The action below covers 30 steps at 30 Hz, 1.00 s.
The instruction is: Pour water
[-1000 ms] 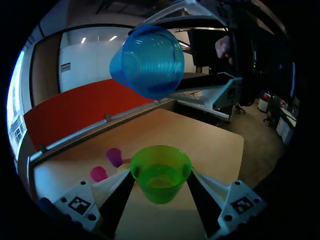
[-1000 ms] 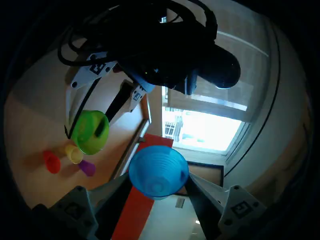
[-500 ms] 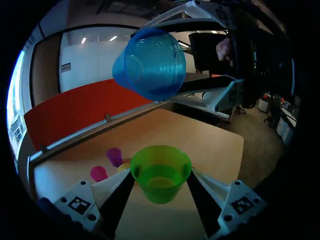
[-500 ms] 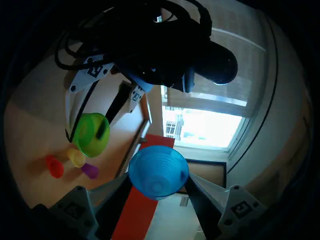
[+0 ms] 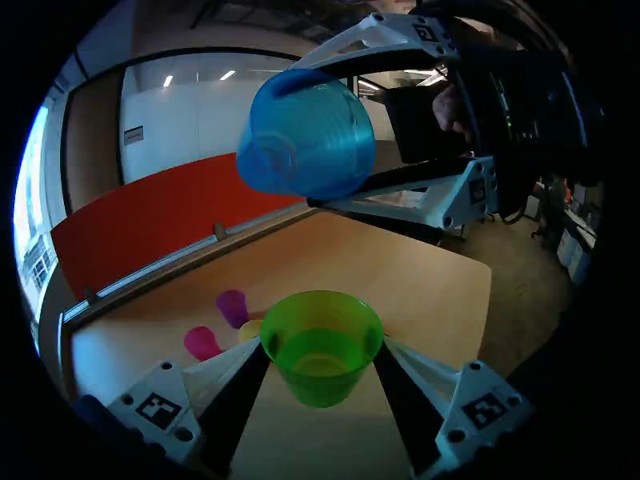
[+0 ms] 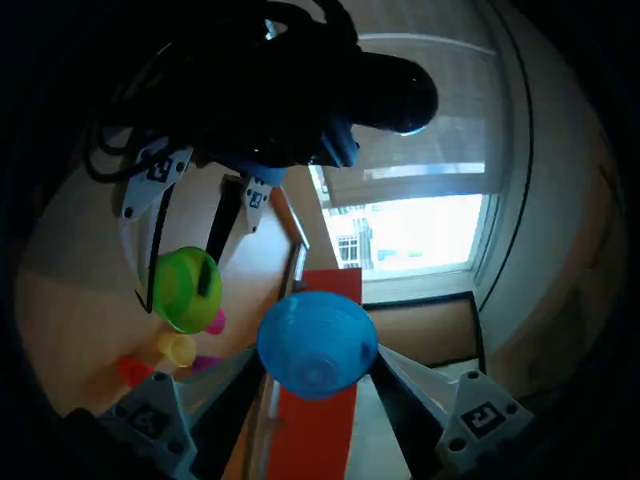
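Observation:
My left gripper (image 5: 320, 360) is shut on a green cup (image 5: 322, 346) held upright above the wooden table (image 5: 416, 288); some liquid lies in its bottom. My right gripper (image 6: 316, 360) is shut on a blue cup (image 6: 317, 342). In the left gripper view that blue cup (image 5: 308, 146) hangs tipped on its side above and beyond the green cup, between the right gripper's white fingers (image 5: 400, 210). In the right gripper view the green cup (image 6: 186, 288) sits to the left in the left gripper's fingers (image 6: 148, 216).
Small purple (image 5: 232, 307), pink (image 5: 199, 342) and yellow (image 5: 250, 330) cups stand on the table to the left. A red partition (image 5: 152, 224) runs along the table's far edge. A hand (image 5: 448, 108) holds the right gripper. Office floor (image 5: 520, 280) lies to the right.
The right gripper has rolled and swung in the left gripper view, bringing the blue cup slightly right and turning it. The green cup has stayed still.

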Each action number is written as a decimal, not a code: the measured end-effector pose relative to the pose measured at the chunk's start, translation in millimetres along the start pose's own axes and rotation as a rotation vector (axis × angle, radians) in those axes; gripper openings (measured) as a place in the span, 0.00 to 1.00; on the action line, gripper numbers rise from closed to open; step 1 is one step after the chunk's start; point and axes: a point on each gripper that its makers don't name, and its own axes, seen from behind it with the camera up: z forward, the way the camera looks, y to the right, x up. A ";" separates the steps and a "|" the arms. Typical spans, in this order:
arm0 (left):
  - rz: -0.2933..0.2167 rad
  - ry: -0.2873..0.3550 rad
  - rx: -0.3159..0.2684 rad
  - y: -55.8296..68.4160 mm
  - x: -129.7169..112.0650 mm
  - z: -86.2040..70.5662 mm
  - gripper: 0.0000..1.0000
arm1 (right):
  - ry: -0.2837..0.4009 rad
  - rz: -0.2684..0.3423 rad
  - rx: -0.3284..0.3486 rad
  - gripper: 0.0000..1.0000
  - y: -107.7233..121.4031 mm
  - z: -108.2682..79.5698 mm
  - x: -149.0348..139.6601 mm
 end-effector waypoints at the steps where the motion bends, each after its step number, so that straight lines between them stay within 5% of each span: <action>1: -0.002 0.001 0.002 -0.2 -0.4 -0.1 0.85 | -0.002 0.031 0.003 0.89 -0.3 4.0 -3.7; 15: -0.011 0.001 0.031 -7.8 -10.5 1.3 0.85 | -0.008 0.482 0.055 0.90 -16.7 44.1 -42.7; 26: -0.023 -0.007 0.049 -19.2 -17.3 5.5 0.85 | -0.041 0.833 0.095 0.89 -28.8 59.5 -79.0; 30: -0.027 -0.014 0.055 -24.6 -20.9 7.6 0.85 | -0.053 0.918 0.102 0.90 -32.6 60.8 -87.0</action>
